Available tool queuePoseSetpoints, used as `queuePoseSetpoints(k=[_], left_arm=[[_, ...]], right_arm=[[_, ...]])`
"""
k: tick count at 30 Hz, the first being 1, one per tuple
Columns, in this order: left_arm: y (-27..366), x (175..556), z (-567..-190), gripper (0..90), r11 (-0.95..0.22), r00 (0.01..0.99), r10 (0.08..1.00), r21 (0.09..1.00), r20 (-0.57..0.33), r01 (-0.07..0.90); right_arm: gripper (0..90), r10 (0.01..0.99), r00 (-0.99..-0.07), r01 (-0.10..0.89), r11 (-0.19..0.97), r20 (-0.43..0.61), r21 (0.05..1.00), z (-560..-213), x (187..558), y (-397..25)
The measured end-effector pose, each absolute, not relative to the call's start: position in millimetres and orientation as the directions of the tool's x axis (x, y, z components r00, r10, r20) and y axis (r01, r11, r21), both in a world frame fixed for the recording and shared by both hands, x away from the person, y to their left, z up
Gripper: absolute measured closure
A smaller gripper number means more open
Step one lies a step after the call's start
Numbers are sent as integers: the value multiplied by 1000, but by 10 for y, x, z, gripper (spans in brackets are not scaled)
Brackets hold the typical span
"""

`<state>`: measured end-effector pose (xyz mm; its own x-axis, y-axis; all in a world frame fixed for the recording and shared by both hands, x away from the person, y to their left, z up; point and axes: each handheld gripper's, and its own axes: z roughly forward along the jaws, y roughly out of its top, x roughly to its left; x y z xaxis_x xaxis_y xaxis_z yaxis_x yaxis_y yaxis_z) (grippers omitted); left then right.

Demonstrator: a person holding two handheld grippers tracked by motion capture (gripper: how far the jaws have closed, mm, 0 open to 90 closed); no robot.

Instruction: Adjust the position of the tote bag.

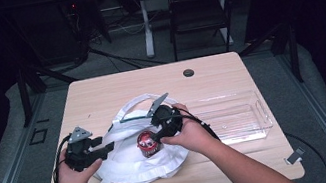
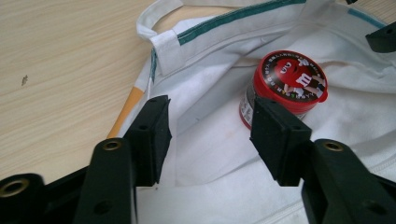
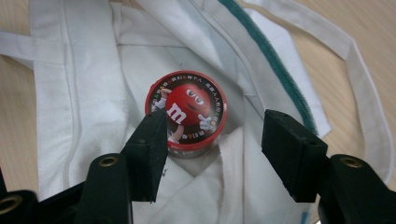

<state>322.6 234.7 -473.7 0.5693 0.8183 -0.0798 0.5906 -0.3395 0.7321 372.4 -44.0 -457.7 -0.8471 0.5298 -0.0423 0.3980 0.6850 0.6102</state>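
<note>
On the white cloth bag, a red-lidded candy jar is flanked by the left gripper and right gripper, both spread apart.

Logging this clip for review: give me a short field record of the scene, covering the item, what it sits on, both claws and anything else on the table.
item: red-lidded candy tub, upright
support: white cloth bag on wooden table
left claw: open, near tub
right claw: open, above tub
other: clear plastic tray, right of bag
</note>
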Motion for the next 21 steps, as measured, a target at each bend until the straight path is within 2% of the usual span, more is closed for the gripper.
queuePoseSetpoints(k=[21], left_arm=[[2376, 3168, -4778, 483, -335, 567, 820, 735, -81, 589]], right_arm=[[283, 472, -881, 370, 744, -46, 556, -4746, 3814, -141]])
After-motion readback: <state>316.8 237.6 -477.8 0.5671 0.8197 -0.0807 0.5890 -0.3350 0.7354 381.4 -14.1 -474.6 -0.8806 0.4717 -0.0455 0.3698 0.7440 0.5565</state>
